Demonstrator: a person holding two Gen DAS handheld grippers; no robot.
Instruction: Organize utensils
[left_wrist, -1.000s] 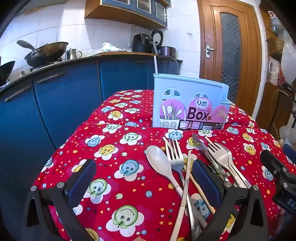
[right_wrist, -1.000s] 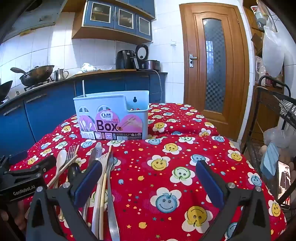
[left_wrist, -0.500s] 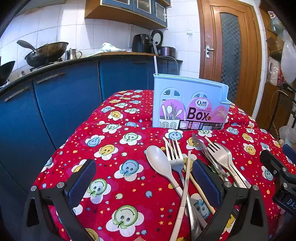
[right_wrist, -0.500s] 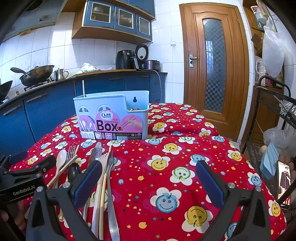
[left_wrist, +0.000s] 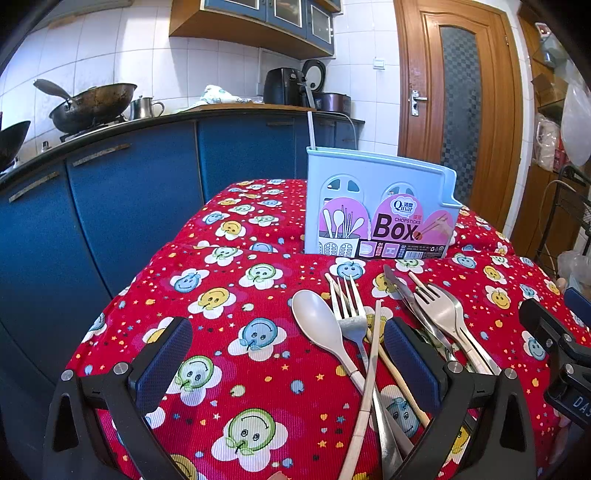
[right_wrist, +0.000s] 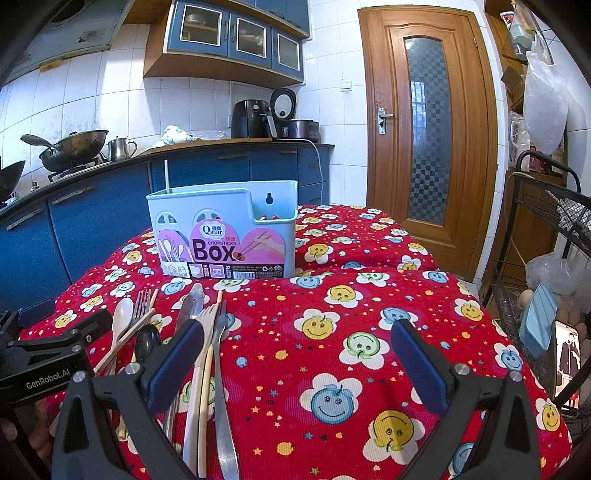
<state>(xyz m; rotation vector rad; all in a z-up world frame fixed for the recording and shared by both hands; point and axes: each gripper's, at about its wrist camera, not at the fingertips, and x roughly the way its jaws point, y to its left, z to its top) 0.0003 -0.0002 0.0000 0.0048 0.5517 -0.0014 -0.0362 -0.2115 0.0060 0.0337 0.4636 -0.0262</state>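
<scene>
so the light blue chopsticks box is the landmark here, standing upright on the red smiley-flower tablecloth with its label side facing the grippers. makes sense, the open top is reachable from this side. a thin white stick, maybe a straw, pokes up from its far left corner and something red peeks over the lower right section, can't tell what.

all the loose cutlery lies in a heap in front of the box, on the near-left side of it, handles pointing back toward the person, which i'd guess is so they can be grabbed by the handle and dropped in head-up or head-down.

in the left wrist view: a white spoon furthest left, a metal fork just beside it lying over a pair of wooden chopsticks, then a table knife and two more forks stacked closer to the box's right end. the right view also shows a small dark spoon in the pile.

left gripper hangs just above the cloth in front of the box, fingers spread wide, nothing in them, its right finger right next to the chopsticks. right gripper is also spread wide and empty, over bare cloth in front of the box's right end, its left finger beside the pile.

nothing's been sorted yet by the look of it; first pick seems to be what's coming.
</scene>
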